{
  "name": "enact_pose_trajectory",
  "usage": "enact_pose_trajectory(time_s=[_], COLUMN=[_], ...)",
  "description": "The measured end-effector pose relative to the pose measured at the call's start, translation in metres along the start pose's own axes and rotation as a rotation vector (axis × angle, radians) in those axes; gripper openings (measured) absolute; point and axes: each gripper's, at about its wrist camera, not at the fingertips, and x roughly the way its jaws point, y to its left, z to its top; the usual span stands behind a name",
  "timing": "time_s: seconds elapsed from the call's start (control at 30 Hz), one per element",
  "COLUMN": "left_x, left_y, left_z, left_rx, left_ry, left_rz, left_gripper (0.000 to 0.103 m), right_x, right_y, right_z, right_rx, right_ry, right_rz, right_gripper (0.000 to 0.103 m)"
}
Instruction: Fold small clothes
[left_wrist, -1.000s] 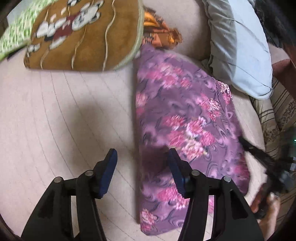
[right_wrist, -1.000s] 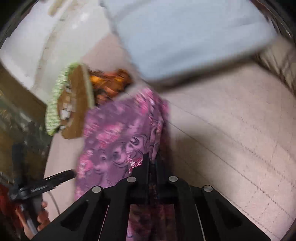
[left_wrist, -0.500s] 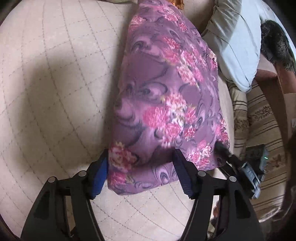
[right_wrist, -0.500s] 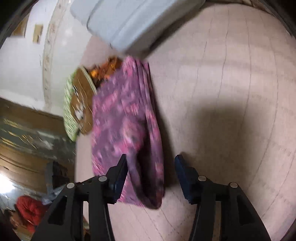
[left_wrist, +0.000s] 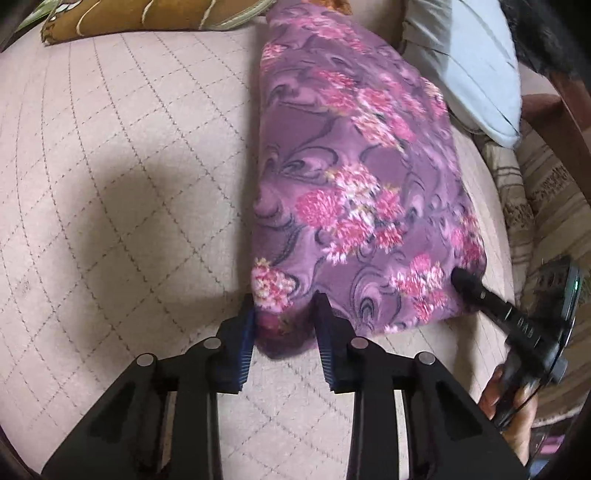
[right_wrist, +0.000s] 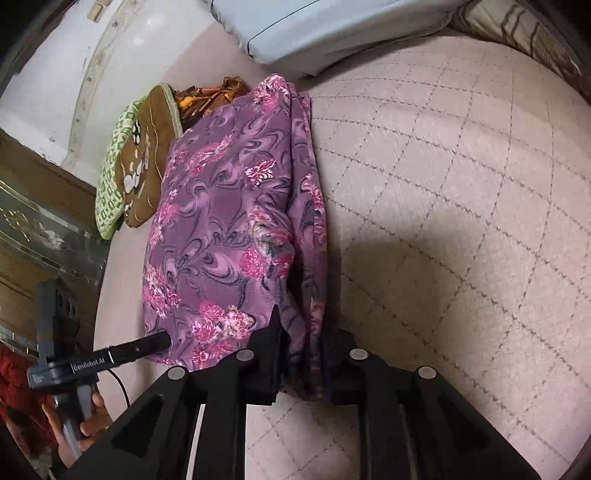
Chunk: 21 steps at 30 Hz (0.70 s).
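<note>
On quilted bed (left_wrist: 110, 184), near front edge: purple floral garment (left_wrist: 351, 192) already folded into long narrow stack, layered edges visible along right side; probably one more fold end-to-end left. Left tool (left_wrist: 284, 321) clenched on near-left corner, right tool (right_wrist: 301, 354) clenched on near-right layered corner. Fabric soft, thin, slightly bunched at grips.
</note>
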Motion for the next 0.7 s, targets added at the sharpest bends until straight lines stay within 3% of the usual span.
enact_pose_trajectory(time_s=[0.1,0.17,0.2,0.47,0.63,0.7], left_x=[-0.027,-0.044,-0.048,-0.024,0.0,0.011], left_y=[0.005,0.005,0.004,0.005,-0.002,-0.006], left_z=[0.003,0.017,0.027,0.129,0.159,0.163], left_rx=[0.014,0.007,0.001,-0.084,-0.071,-0.054], left_ry=[-0.062,-0.13,-0.151,-0.116,-0.101,-0.105], left_rz=[-0.059,-0.084,-0.084,-0.084,-0.04,0.008], left_gripper=[0.034,0.053,0.056,0.057,0.057,0.057], right_x=[-0.024,-0.033,-0.037,0.013,0.059,0.064], right_y=[0.007,0.012,0.014,0.024,0.029,0.04], right_z=[0.021,0.036,0.047,0.136,0.166,0.17], right_rx=[0.0,0.022,0.035,0.081,0.068,-0.013], right_ry=[-0.045,-0.109,-0.137,-0.153,-0.103,-0.12], right_rz=[0.029,0.054,0.068,0.065,0.008,0.012], right_gripper=[0.025,0.037,0.04,0.047,0.047,0.026])
